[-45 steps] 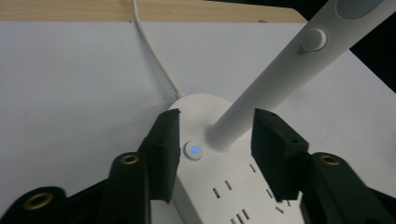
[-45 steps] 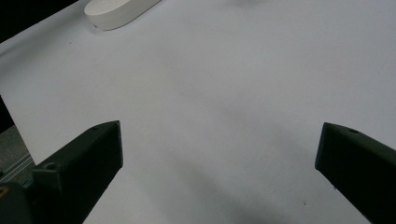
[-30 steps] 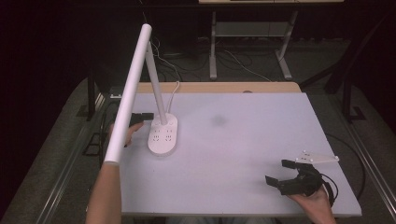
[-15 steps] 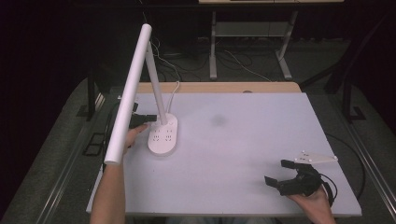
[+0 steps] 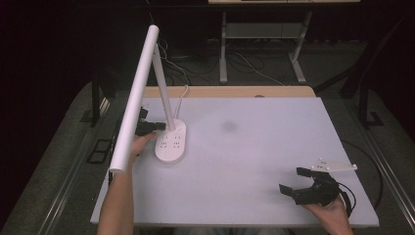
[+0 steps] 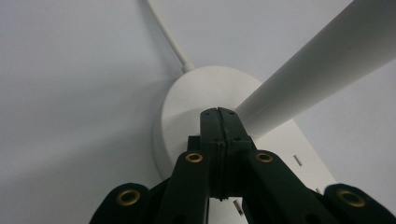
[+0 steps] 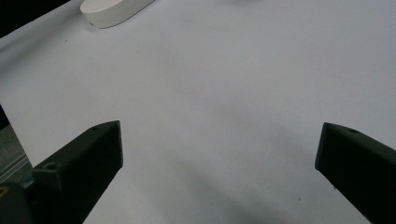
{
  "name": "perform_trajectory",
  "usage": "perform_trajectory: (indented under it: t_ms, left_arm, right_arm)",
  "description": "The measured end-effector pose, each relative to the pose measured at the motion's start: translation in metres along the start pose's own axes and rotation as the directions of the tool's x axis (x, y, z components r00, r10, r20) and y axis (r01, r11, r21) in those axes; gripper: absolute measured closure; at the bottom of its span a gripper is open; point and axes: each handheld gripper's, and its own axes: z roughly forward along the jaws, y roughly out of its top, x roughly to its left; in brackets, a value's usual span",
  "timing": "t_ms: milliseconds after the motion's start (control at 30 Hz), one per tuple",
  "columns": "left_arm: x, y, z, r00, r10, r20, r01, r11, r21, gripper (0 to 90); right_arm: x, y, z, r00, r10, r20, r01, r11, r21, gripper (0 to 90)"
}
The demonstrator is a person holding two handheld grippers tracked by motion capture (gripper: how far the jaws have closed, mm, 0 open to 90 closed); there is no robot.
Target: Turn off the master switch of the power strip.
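Observation:
A white desk lamp stands at the table's left, with an oval base [image 5: 172, 146], a slanted stem and a long light bar [image 5: 136, 100] that hangs over my left forearm. My left gripper [image 5: 159, 126] is shut, its tips at the base's back left edge beside the foot of the stem. In the left gripper view the closed jaws [image 6: 218, 112] lie over the base [image 6: 187, 100], right by the stem [image 6: 322, 60]; I cannot tell if they touch it. My right gripper [image 5: 291, 180] is open and holds nothing, low over the table's front right.
The lamp's white cable [image 6: 166, 35] runs off the back of the white table [image 5: 254, 161]. In the right gripper view the jaws [image 7: 219, 130] spread wide over bare tabletop, with the lamp base [image 7: 112, 11] far off. A dark smudge [image 5: 228, 126] marks the middle.
My left gripper has edged slightly right, closer against the lamp base. The right gripper has hardly moved.

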Motion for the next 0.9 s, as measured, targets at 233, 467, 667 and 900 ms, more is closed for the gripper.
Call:
perform_trajectory:
  t_ms: [233,467,667,900]
  left_arm:
    - [0.0037,-0.0025,0.0005,0.9997,-0.023,0.013,0.023,0.9995,-0.022,89.8]
    - [0.0062,-0.0053,0.0,0.998,-0.057,0.029,0.058,0.9976,-0.039,90.0]
    - [0.0081,-0.0066,-0.0007,0.9977,-0.066,0.016,0.066,0.9973,-0.031,90.0]
    - [0.0071,-0.0102,0.0001,0.9973,-0.073,0.008,0.074,0.9955,-0.059,90.0]
  right_arm:
    - [0.0001,-0.0001,-0.0001,1.0,0.003,0.0,-0.003,1.0,-0.002,0.1]
    - [0.0,0.0,-0.0011,1.0,0.004,0.0,-0.004,1.0,0.003,0.1]
    - [0.0005,0.0001,-0.0006,1.0,-0.003,0.0,0.003,1.0,0.001,0.1]
    - [0.0011,0.0002,-0.0007,1.0,-0.006,0.001,0.006,1.0,0.0,0.1]
